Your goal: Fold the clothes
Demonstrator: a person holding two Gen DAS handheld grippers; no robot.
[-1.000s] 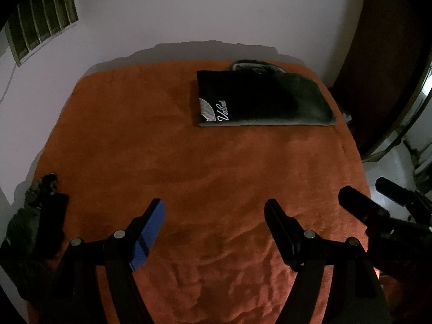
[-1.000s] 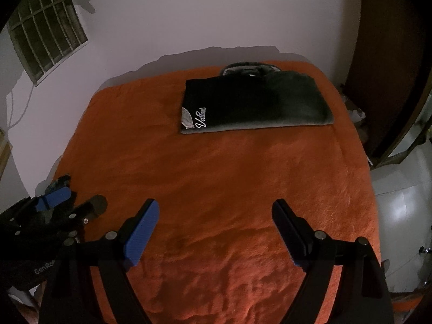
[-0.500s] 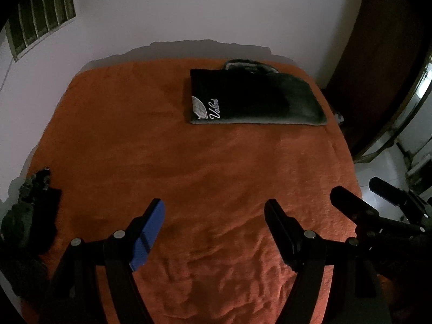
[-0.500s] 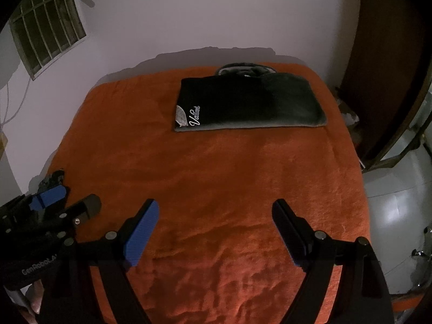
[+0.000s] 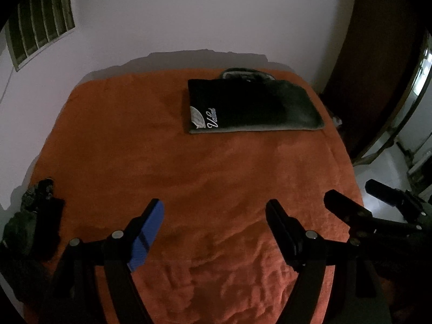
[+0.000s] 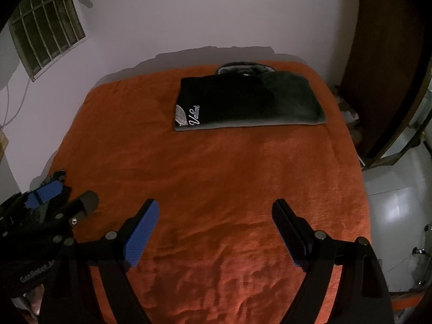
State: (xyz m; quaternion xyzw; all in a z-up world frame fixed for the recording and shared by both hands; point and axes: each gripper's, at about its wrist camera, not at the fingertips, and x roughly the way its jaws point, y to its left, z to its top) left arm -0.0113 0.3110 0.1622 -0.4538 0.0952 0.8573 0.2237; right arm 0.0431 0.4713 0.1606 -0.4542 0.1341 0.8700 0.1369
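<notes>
Both my claws are spread wide with nothing between the jaws. Left claw [image 5: 214,213] hangs over the near part of the orange blanket [image 5: 162,162], pointing steeply down. Right claw [image 6: 216,213] has the same pose, just beside it to the right.

The folded shirt [image 5: 253,108] lies flat at the far edge of the blanket, right of centre and close to the wall [image 5: 189,13]. It is black and folded into a neat rectangle, long side across the view. White script logo with a leaf mark sits at its near-left corner. A grey layer shows along its near edge and right end. The collar [image 5: 244,73] peeks out behind its far edge. It is well apart from both claws, with bare blanket between.

From the right wrist the shirt [image 6: 248,102] sits in the same spot and the logo is a bit clearer. My left claw [image 6: 62,197] shows at the left edge of that view, blue pad up. In the left view my right claw [image 5: 359,198] shows at the right edge, over the blanket's right border.

A dark crumpled pile [image 5: 29,224] sits at the blanket's left edge, near my left claw; too dim to tell what it is.

A barred window [image 6: 46,43] is at upper left. A dark wooden door [image 6: 383,54] is on the right, with pale floor [image 6: 399,202] below it.

The blanket is rumpled under the claws and smoother toward the shirt.
</notes>
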